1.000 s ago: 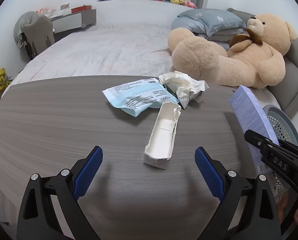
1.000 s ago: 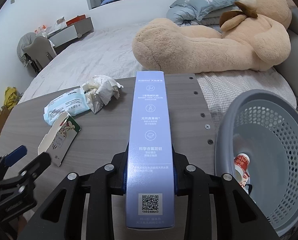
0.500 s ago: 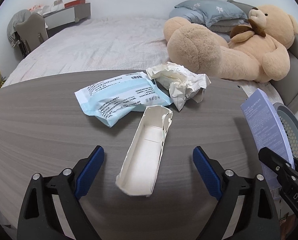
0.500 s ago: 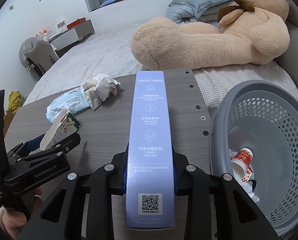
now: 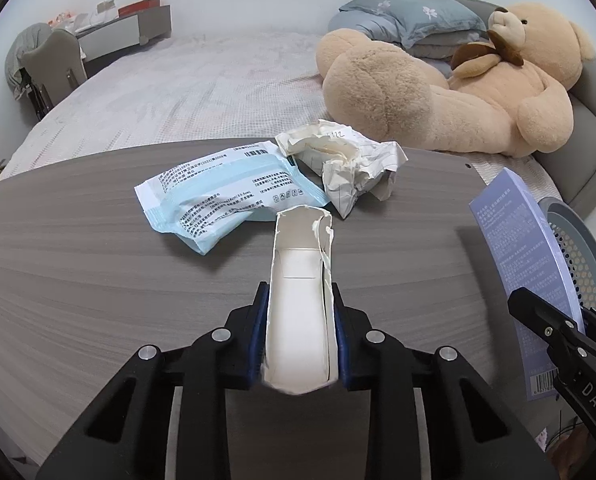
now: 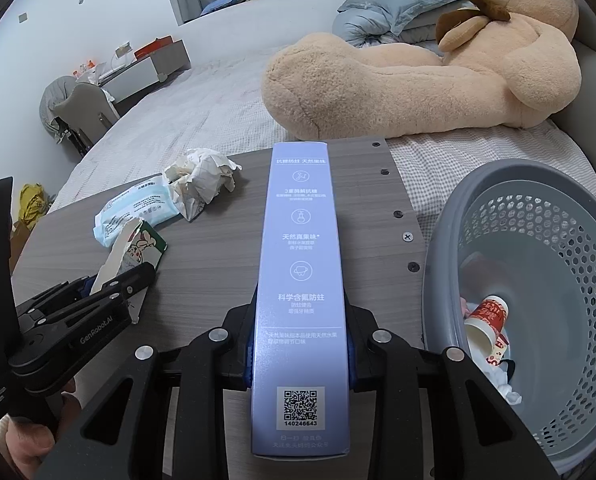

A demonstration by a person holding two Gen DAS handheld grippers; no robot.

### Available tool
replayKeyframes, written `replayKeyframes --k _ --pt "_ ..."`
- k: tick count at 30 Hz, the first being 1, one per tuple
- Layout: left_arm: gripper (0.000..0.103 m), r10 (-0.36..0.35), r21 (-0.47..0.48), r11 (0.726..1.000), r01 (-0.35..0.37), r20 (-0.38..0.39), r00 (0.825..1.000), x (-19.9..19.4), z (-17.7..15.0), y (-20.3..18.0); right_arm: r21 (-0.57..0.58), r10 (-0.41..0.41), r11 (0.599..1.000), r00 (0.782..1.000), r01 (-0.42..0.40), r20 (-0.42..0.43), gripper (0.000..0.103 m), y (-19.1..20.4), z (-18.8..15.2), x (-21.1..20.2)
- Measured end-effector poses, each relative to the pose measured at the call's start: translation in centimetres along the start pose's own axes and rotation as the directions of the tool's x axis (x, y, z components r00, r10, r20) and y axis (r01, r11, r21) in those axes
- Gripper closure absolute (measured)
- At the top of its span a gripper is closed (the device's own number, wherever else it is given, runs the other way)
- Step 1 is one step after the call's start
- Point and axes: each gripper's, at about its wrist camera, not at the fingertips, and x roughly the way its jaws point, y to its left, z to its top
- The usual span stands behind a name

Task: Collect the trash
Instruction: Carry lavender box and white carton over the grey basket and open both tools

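My left gripper (image 5: 299, 336) is shut on a torn white carton (image 5: 299, 280) at the middle of the wooden table (image 5: 78, 280); the carton also shows in the right wrist view (image 6: 132, 250). My right gripper (image 6: 299, 344) is shut on a long purple box (image 6: 299, 280), held over the table's right side beside a grey perforated basket (image 6: 537, 248). The purple box shows at the right of the left wrist view (image 5: 517, 248). A light-blue wipes packet (image 5: 226, 196) and a crumpled paper wrapper (image 5: 349, 168) lie on the table beyond the carton.
The basket holds a red-and-white paper cup (image 6: 487, 320) and some white scraps. A bed with a large teddy bear (image 5: 457, 92) and grey pillows (image 5: 409, 20) lies behind the table. A chair and desk (image 5: 78, 48) stand far left.
My left gripper moved forward and shut on the white carton, which had lain between its open jaws. My right gripper kept hold of the purple box and barely moved.
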Motion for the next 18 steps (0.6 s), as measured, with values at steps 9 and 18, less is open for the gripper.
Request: replayKeyframes --k 9,18 --pt "0.075 0.025 0.034 0.999 -0.027 0.069 0.997 -3.3 -0.5 -1.4 -0.001 -0.005 1.000 1.000 0.005 0.021 0.072 -0.2 -0.3 -1.8" --pt "0.075 -0.026 0.083 0.996 0.015 0.130 0.991 -7.2 -0.9 -5.0 0.025 -0.020 1.000 0.998 0.018 0.060 0.072 -2.1 -1.5 -5.5"
